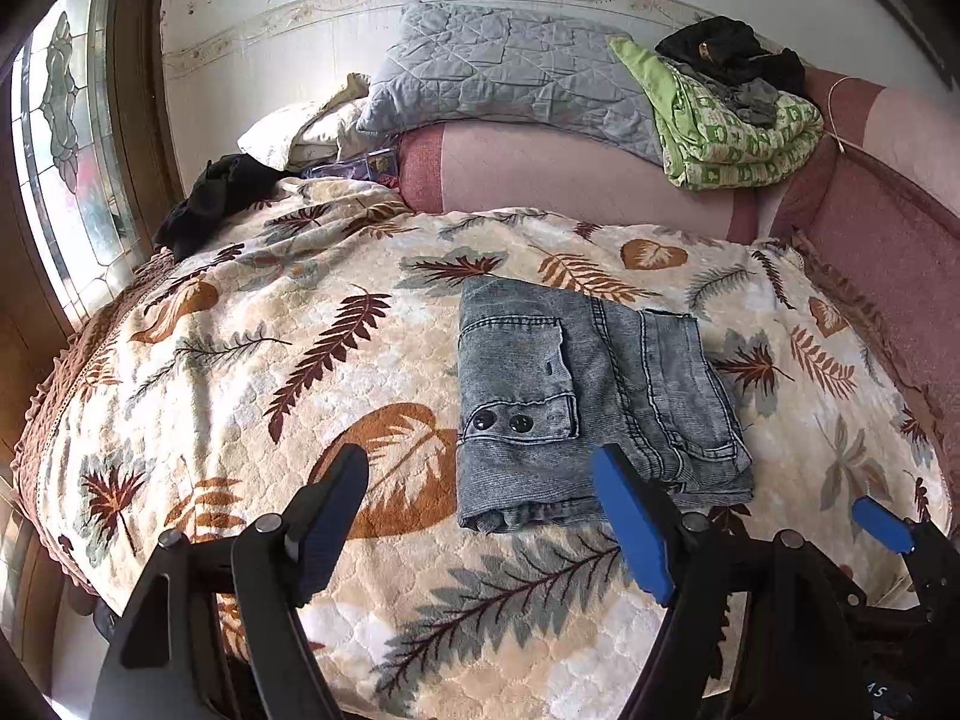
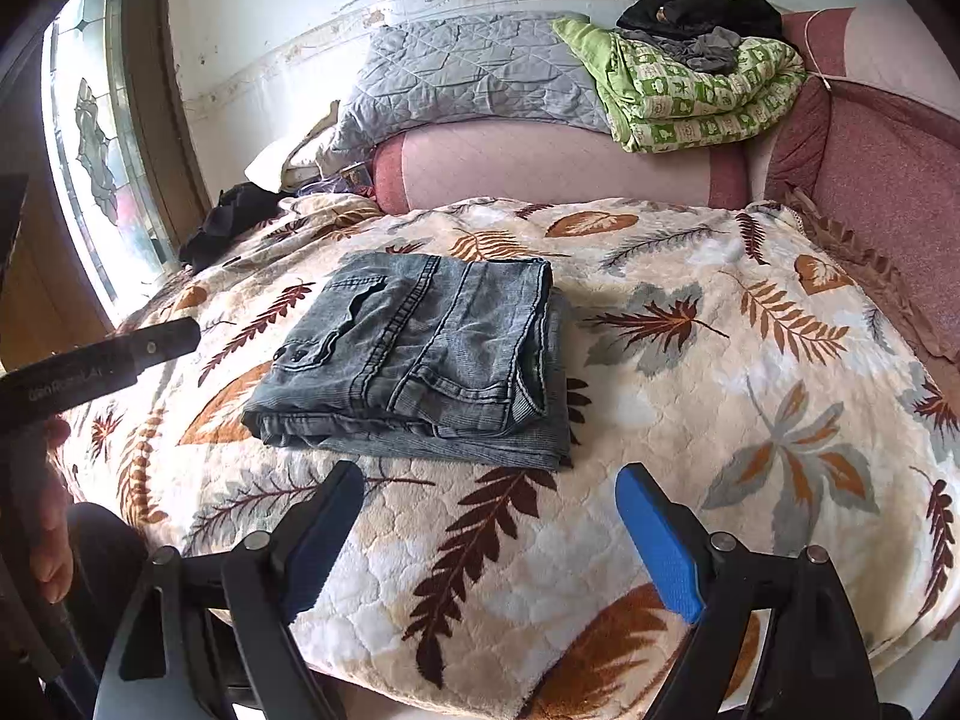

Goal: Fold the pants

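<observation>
Grey denim pants point(image 1: 588, 396) lie folded into a compact rectangle on the leaf-patterned blanket point(image 1: 240, 360), pocket and two snaps facing up. My left gripper point(image 1: 480, 462) hovers open at the bundle's near edge, nothing between its blue pads. The right wrist view shows the same folded pants point(image 2: 420, 354) left of centre on the blanket point(image 2: 690, 420). My right gripper point(image 2: 489, 474) stands open just short of their near edge, empty. One blue finger of the right gripper point(image 1: 882, 525) shows at the lower right of the left wrist view. The left gripper point(image 2: 120, 354) and a hand point(image 2: 48, 540) appear at the left edge.
A pink padded backrest point(image 1: 570, 174) runs behind the blanket and around the right side. On it lie a grey quilted cover point(image 1: 510, 72), a green patterned quilt point(image 1: 738, 126) and black clothes point(image 1: 726, 54). Another dark garment point(image 1: 216, 198) sits at far left by a stained-glass window point(image 1: 66, 138).
</observation>
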The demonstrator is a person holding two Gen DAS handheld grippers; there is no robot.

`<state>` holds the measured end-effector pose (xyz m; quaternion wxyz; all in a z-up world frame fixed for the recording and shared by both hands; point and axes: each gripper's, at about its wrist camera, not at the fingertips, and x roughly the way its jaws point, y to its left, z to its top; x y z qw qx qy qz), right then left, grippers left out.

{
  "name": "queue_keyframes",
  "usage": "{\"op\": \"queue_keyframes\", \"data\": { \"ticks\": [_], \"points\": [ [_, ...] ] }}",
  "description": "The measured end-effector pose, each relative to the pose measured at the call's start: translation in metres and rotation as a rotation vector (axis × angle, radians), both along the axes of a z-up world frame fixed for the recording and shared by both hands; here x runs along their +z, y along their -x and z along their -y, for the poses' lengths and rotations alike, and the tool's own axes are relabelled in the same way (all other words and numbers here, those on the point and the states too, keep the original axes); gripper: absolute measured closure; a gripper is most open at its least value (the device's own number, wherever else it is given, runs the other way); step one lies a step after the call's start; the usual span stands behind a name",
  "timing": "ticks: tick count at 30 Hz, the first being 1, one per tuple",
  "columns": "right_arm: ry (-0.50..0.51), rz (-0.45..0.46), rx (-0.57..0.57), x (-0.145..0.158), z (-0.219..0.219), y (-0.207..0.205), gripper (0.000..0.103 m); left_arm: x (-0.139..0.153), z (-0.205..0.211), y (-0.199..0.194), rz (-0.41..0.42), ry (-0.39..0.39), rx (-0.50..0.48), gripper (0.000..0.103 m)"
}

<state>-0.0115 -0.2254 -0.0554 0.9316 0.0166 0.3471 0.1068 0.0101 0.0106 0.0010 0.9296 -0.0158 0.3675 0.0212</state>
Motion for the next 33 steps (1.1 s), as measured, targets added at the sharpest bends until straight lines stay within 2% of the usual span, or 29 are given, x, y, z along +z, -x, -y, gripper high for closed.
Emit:
{"op": "queue_keyframes", "data": {
  "ticks": [3, 8, 15, 24, 33],
  "points": [
    [0.009, 0.011, 0.006, -0.003, -0.002, 0.004, 0.015, -0.002, 0.001, 0.008, -0.015, 0.030, 0.004, 0.025],
    [0.025, 0.018, 0.036, -0.005, -0.011, 0.007, 0.015, -0.005, 0.006, 0.018, -0.024, 0.015, 0.009, 0.025],
    [0.037, 0.021, 0.060, -0.007, -0.016, 0.010, 0.015, -0.007, 0.007, 0.029, -0.036, 0.057, 0.001, 0.021],
    [0.018, 0.028, 0.041, -0.003, -0.010, 0.010, 0.015, 0.012, 0.026, 0.037, 0.008, 0.021, -0.041, 0.017],
    [0.017, 0.012, 0.029, -0.008, -0.009, 0.008, 0.015, 0.004, 0.026, 0.033, -0.028, 0.019, -0.039, 0.015]
  ]
}}
